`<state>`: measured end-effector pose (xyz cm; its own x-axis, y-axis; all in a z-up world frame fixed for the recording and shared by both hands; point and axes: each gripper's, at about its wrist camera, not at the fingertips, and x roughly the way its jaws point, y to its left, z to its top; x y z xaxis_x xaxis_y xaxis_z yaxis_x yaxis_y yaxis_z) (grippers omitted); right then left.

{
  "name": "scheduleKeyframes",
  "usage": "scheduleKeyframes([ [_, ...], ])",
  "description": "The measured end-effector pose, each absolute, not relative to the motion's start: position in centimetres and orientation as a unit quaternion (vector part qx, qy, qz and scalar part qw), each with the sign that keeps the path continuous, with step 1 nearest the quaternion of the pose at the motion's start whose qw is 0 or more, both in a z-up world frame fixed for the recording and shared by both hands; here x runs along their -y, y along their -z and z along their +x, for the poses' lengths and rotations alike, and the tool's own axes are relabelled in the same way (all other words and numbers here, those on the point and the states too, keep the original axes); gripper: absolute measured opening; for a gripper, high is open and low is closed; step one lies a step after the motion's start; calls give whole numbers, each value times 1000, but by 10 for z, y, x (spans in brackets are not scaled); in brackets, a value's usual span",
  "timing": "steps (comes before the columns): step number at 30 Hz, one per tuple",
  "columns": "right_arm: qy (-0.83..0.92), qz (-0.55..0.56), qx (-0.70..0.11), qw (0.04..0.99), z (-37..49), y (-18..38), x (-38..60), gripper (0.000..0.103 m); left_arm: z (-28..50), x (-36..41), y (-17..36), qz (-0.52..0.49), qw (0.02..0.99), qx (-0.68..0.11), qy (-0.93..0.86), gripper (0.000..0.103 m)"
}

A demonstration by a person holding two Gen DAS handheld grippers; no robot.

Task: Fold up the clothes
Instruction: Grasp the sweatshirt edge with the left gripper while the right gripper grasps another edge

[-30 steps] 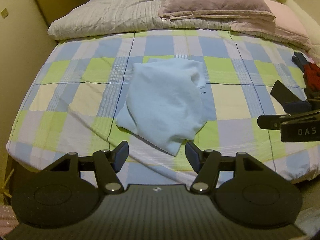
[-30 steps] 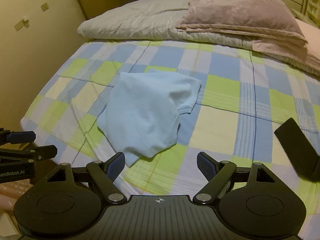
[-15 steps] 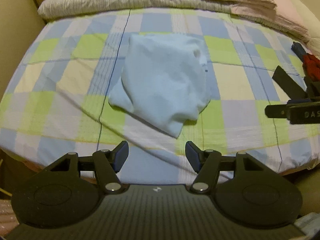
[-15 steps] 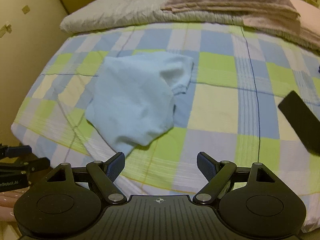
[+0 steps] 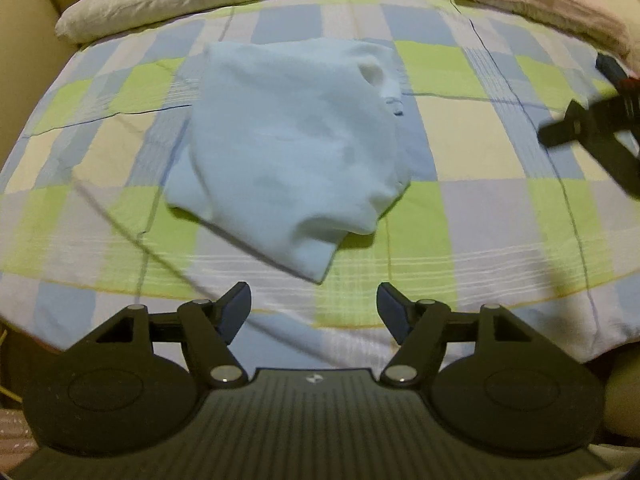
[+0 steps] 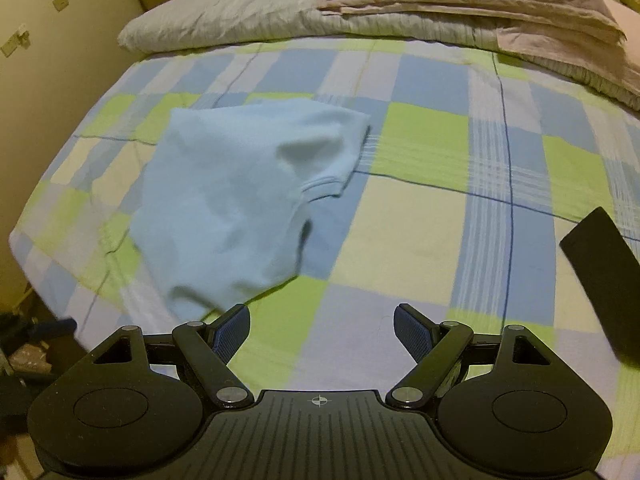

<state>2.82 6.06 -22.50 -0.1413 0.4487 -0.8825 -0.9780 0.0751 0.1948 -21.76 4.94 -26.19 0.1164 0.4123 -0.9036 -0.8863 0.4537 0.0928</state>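
Left gripper (image 5: 314, 306) spread wide and empty above the near bed edge. Right gripper (image 6: 322, 330) likewise gaping, nothing between its pads. Just ahead of the left gripper lies the light blue garment (image 5: 292, 148), bundled on the checked bedsheet (image 5: 480, 208); from the right gripper it sits ahead and to the left. Further off, pillows (image 6: 360, 4) stacked at the head.

Pale-blue garment (image 5: 292, 152) — blue-green checked bedsheet (image 5: 472, 152)
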Motion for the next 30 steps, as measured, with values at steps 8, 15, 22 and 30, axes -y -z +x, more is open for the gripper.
scheduleKeyframes([
  [8, -582, -317, -468, 584, 66, 280, -67, 82, -167, -52, 331, -141, 709, -505, -471, 66],
  [15, -565, -334, -480, 583, 82, 320, -71, 82, -117, -62, 396, 43, 707, -540, -455, 73],
  [22, -564, -356, -465, 582, 92, 340, -80, 82, -174, -72, 382, 11, 719, -489, -494, 5],
  [30, -684, -413, -240, 551, 55, 347, -111, 82, -271, -92, 337, -58, 711, -424, -558, 11],
])
